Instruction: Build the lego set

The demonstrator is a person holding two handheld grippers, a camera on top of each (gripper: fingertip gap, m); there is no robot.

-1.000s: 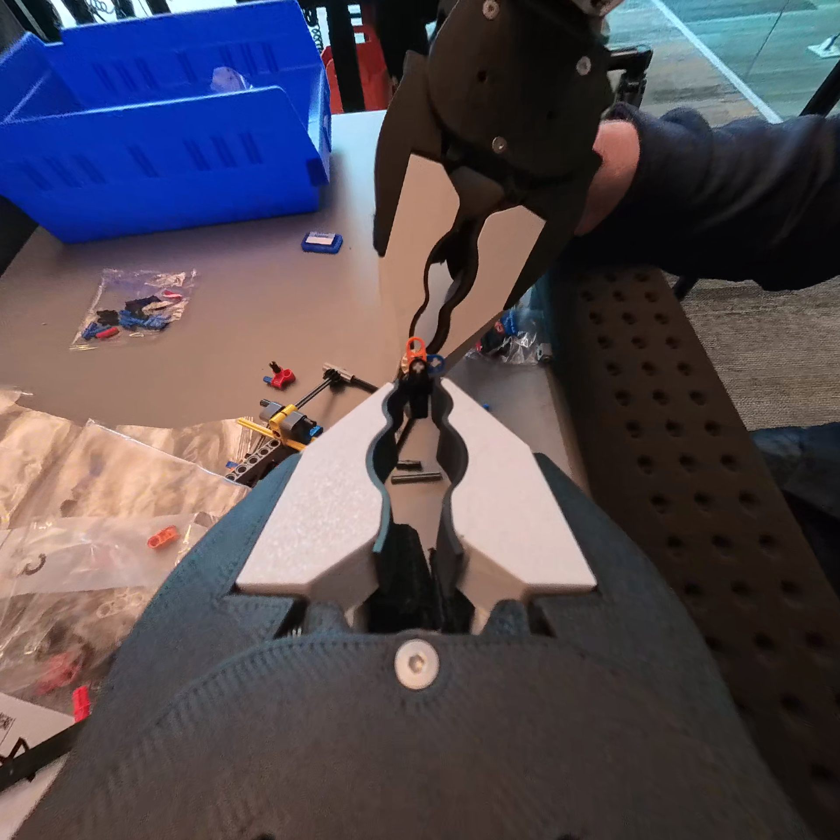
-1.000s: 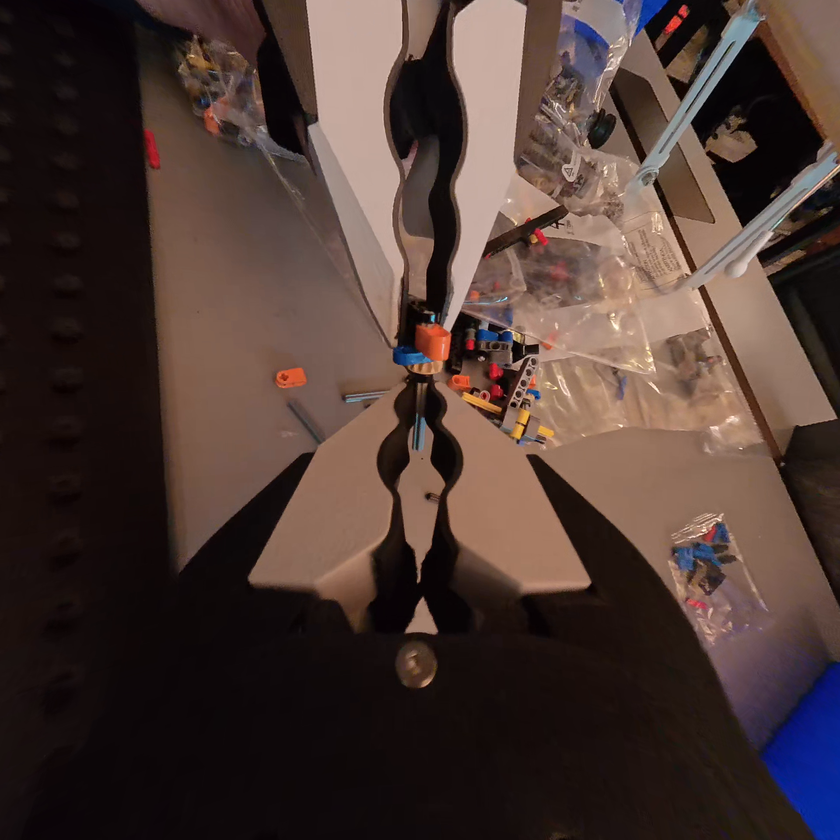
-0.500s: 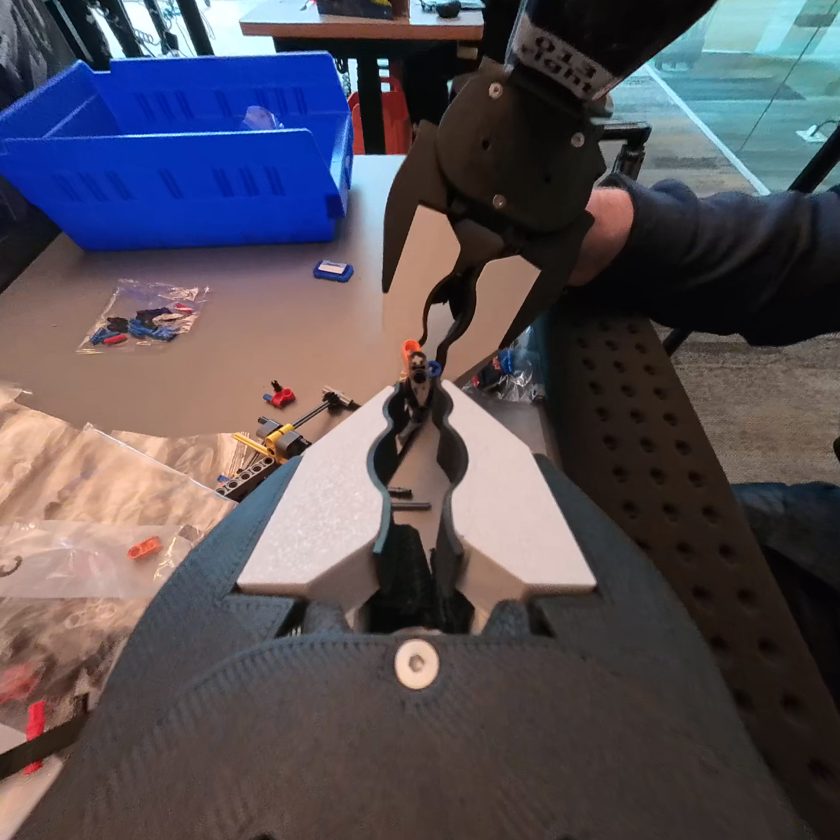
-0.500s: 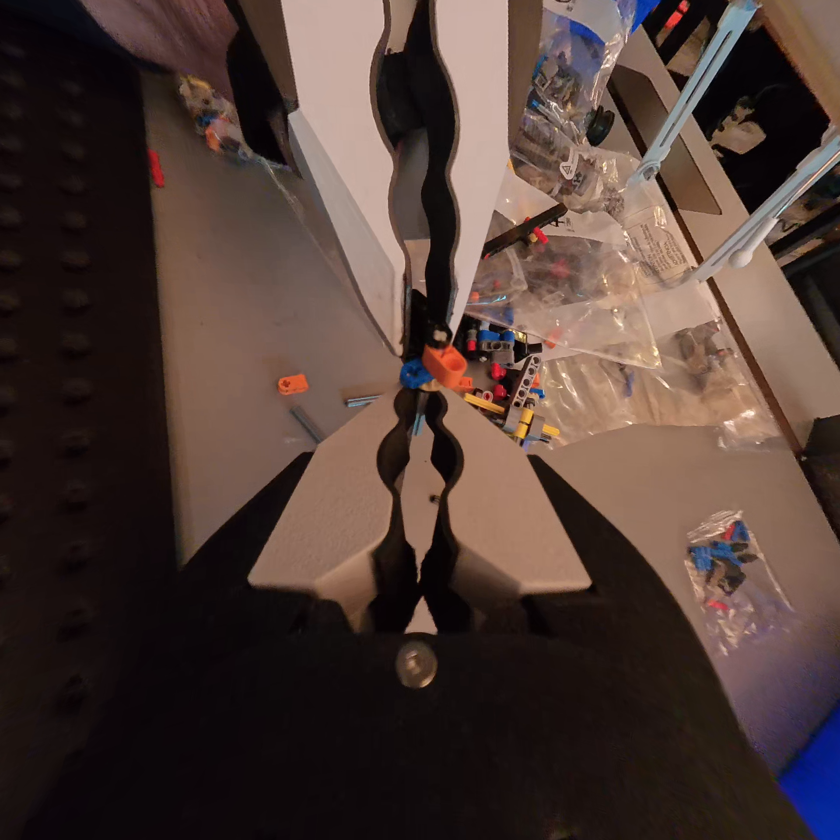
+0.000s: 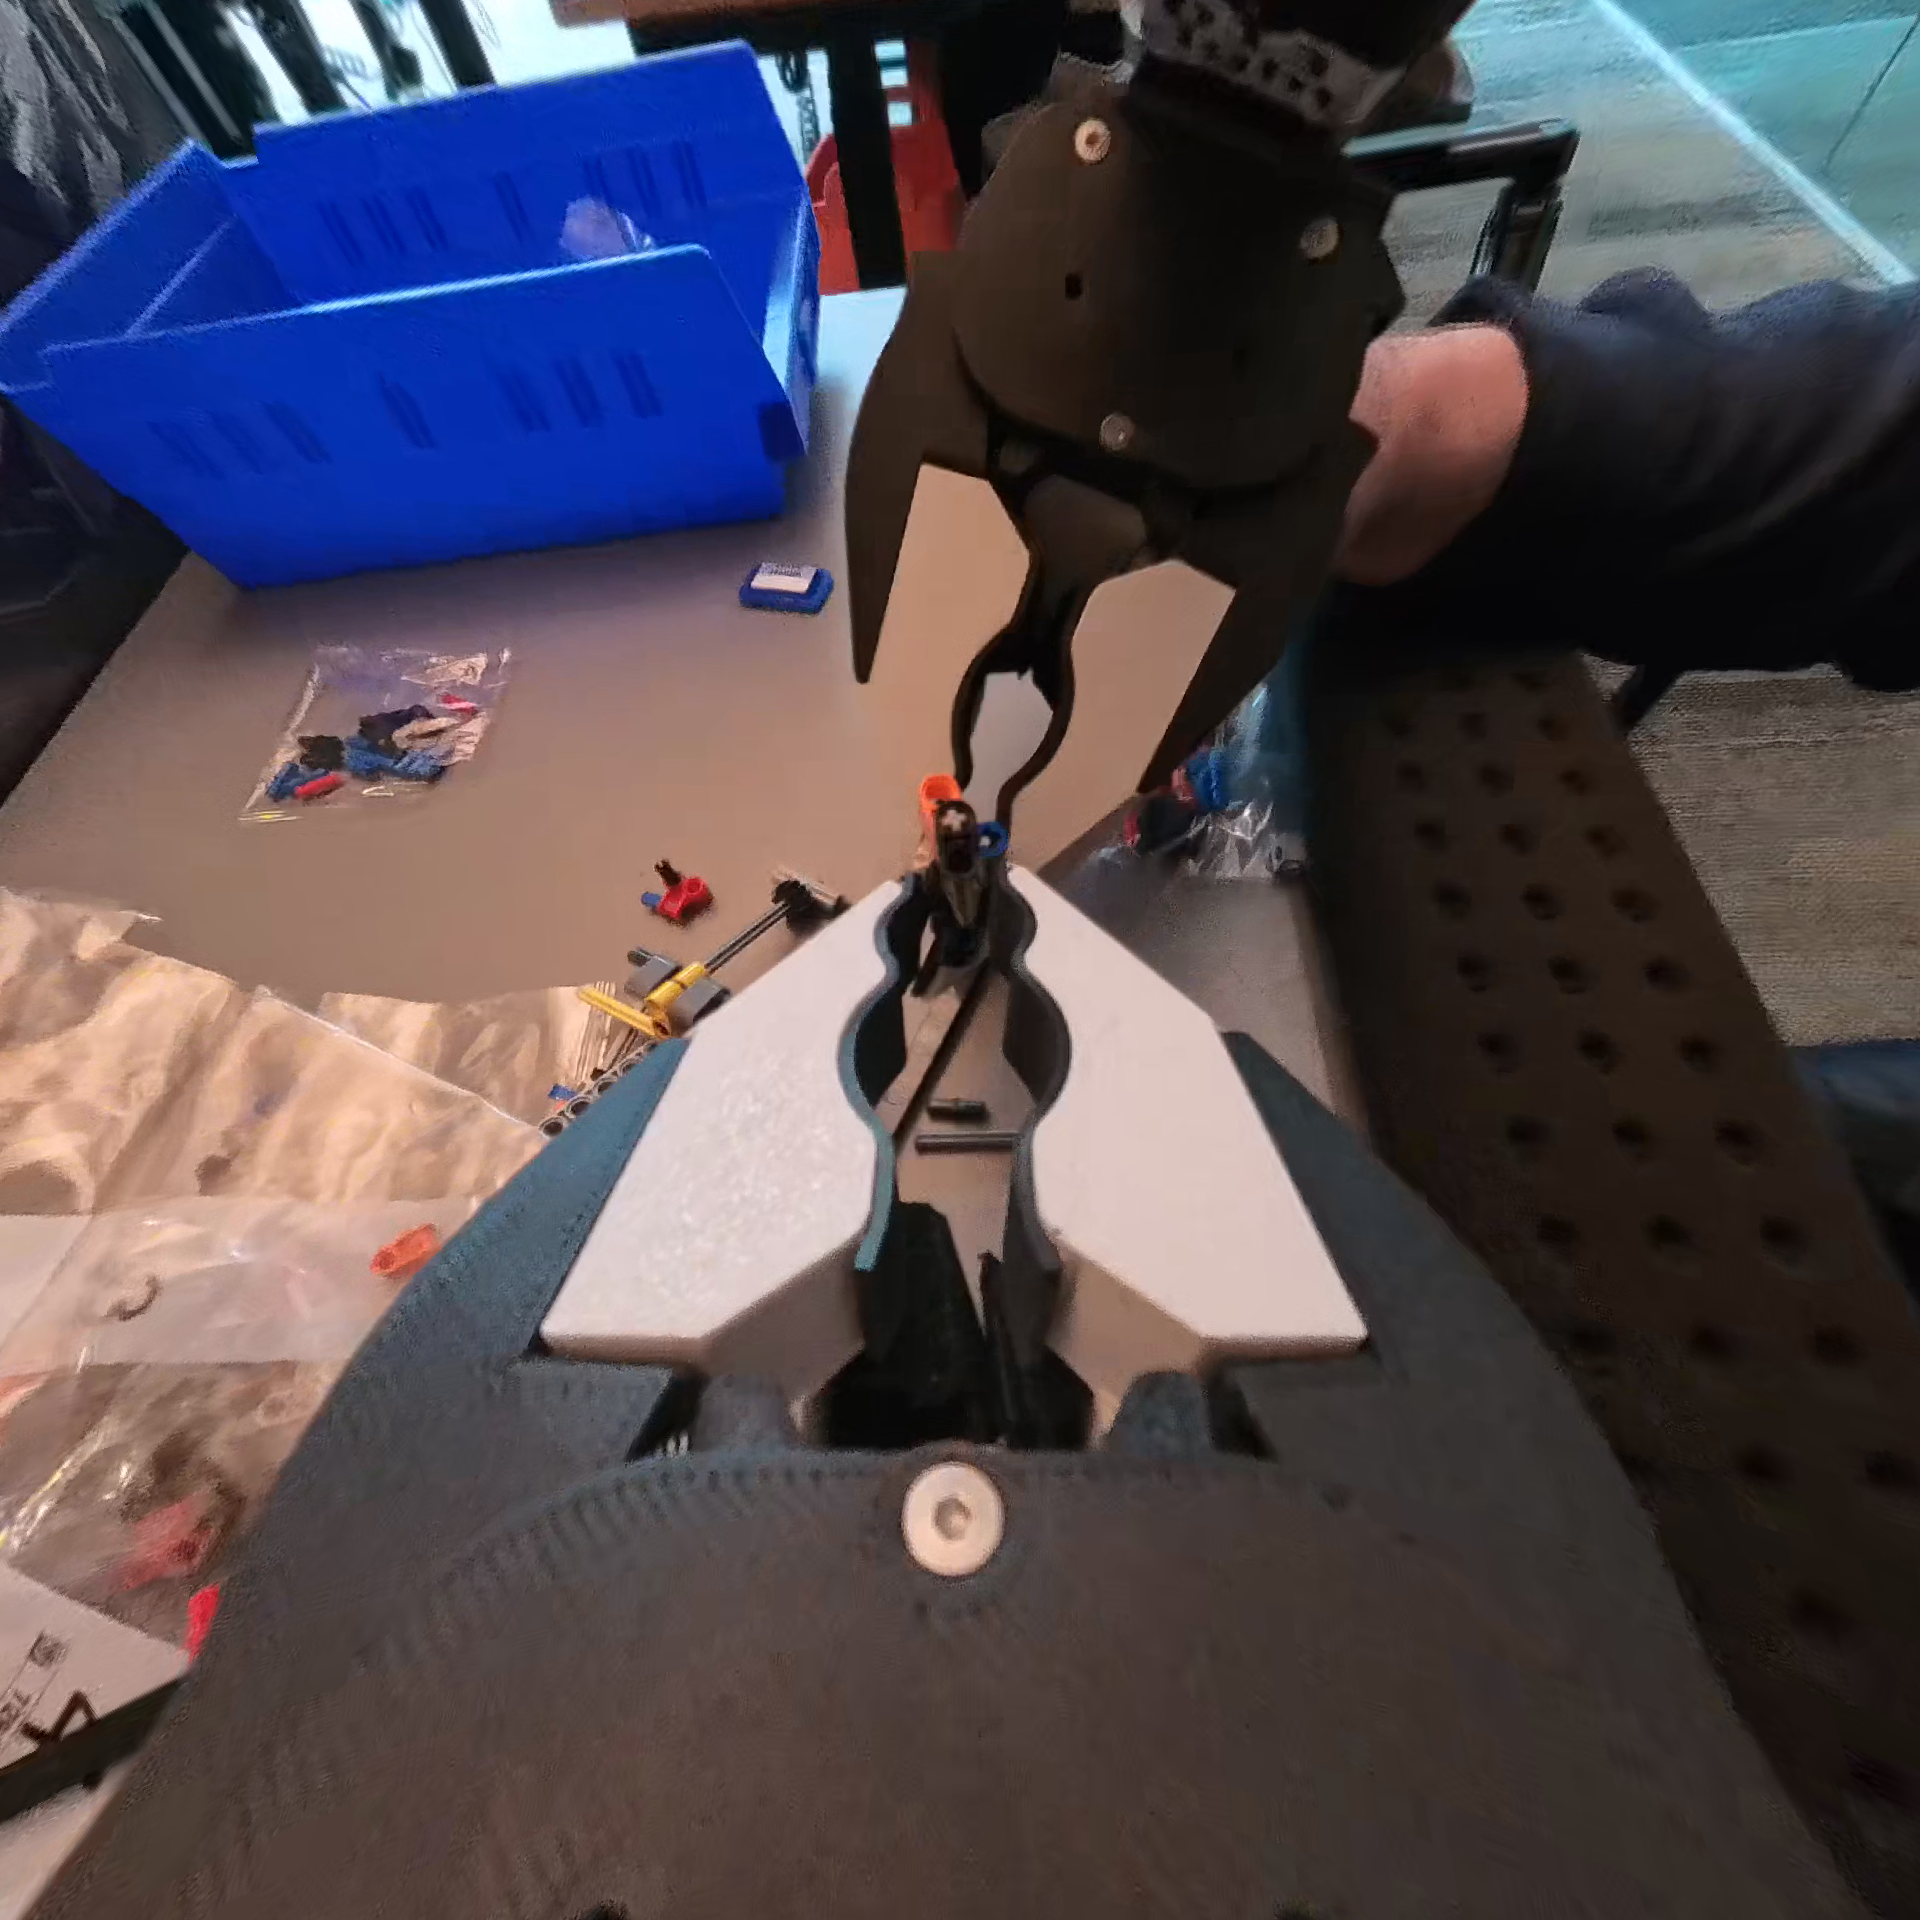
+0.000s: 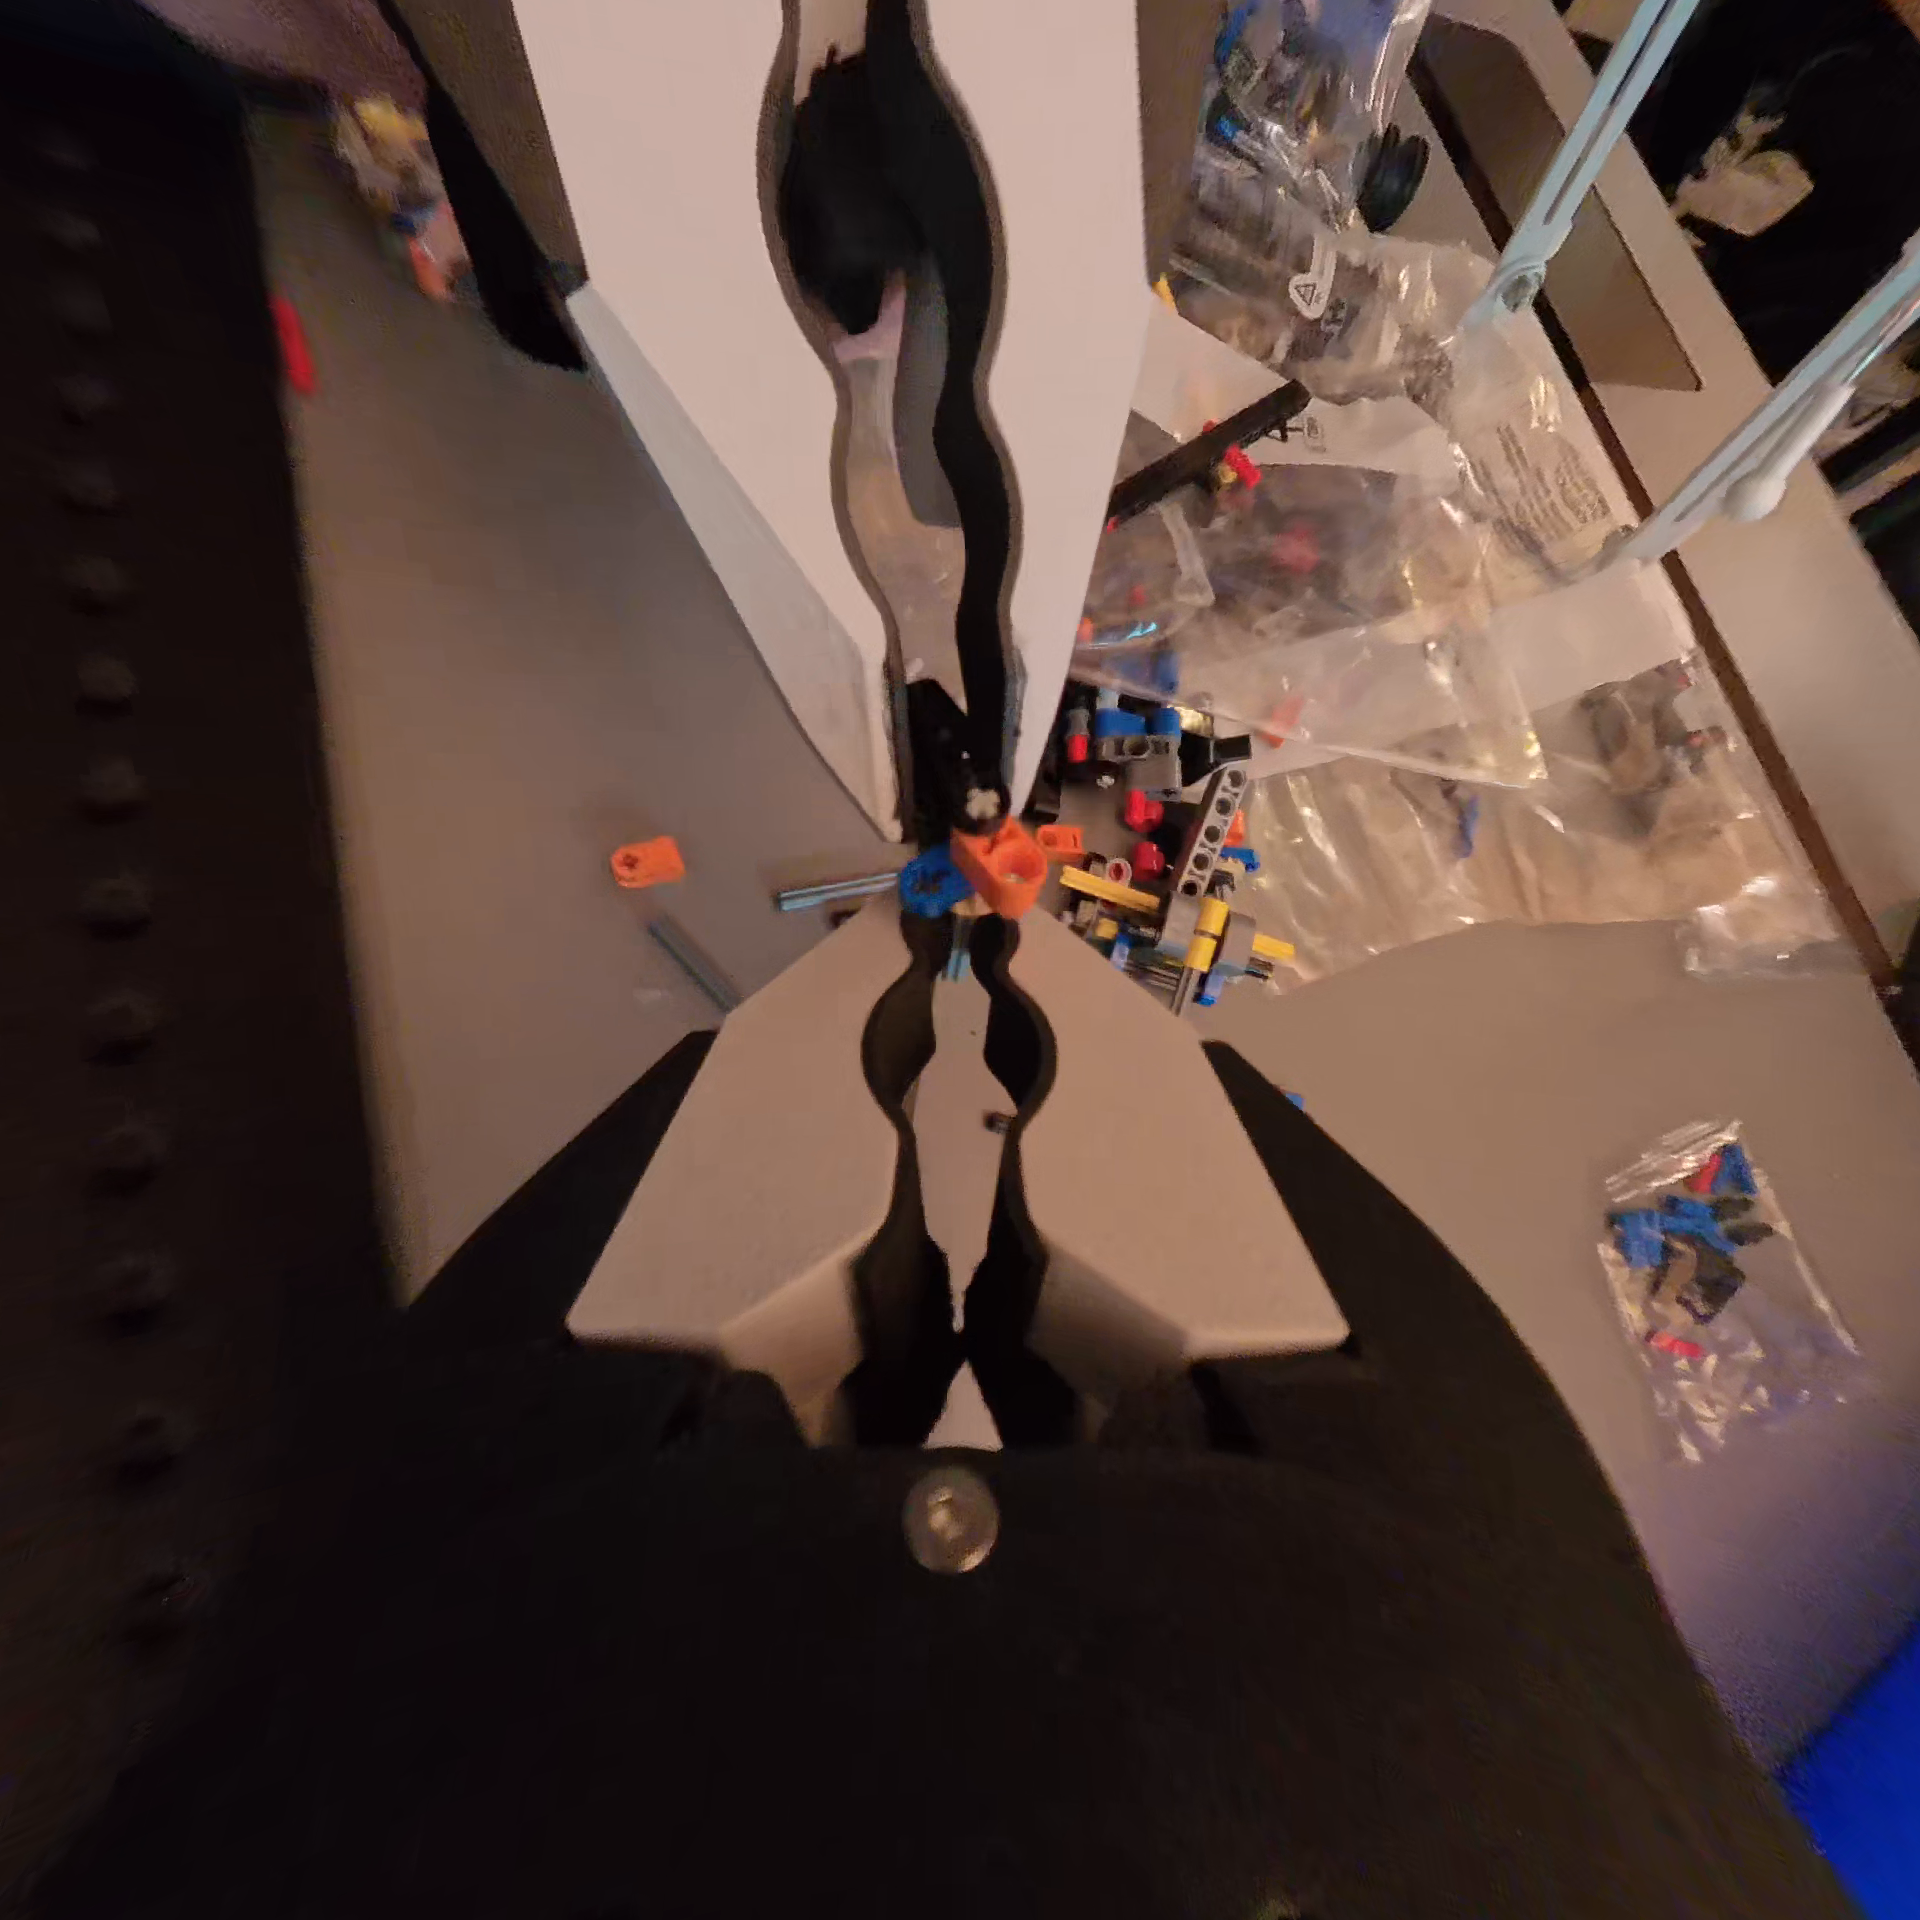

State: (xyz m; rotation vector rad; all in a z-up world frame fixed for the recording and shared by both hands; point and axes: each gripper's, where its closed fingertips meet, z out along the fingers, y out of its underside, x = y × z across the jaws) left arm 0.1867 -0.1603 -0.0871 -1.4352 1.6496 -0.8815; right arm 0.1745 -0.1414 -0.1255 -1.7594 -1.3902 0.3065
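Observation:
A small lego assembly is held between both grippers above the grey table (image 5: 623, 665): a black axle piece (image 5: 951, 831) with an orange connector (image 6: 1000, 864) and a blue connector (image 6: 928, 881) at its end. My left gripper (image 5: 956, 894) is shut on the black axle piece. My right gripper (image 6: 956, 930) is shut on a thin light-blue axle (image 6: 954, 961) on the other side of the connectors. In the left wrist view the right gripper (image 5: 985, 795) reaches down from above, tip to tip with mine. In the right wrist view the left gripper (image 6: 961, 764) comes in from the top.
A partial yellow-and-grey build (image 6: 1195, 914) lies on the table beside clear parts bags (image 6: 1351, 623). A blue bin (image 5: 416, 343) stands at the back. A small bag of parts (image 5: 379, 732), a loose orange connector (image 6: 646, 860) and a black perforated board (image 5: 1610, 1039) are nearby. My hands' fingertips stand some 4 cm from each other.
Both grippers stayed shut tip to tip. The orange connector has tilted over, and the cross-shaped end of the black axle now shows beside it. The views have shifted slightly.

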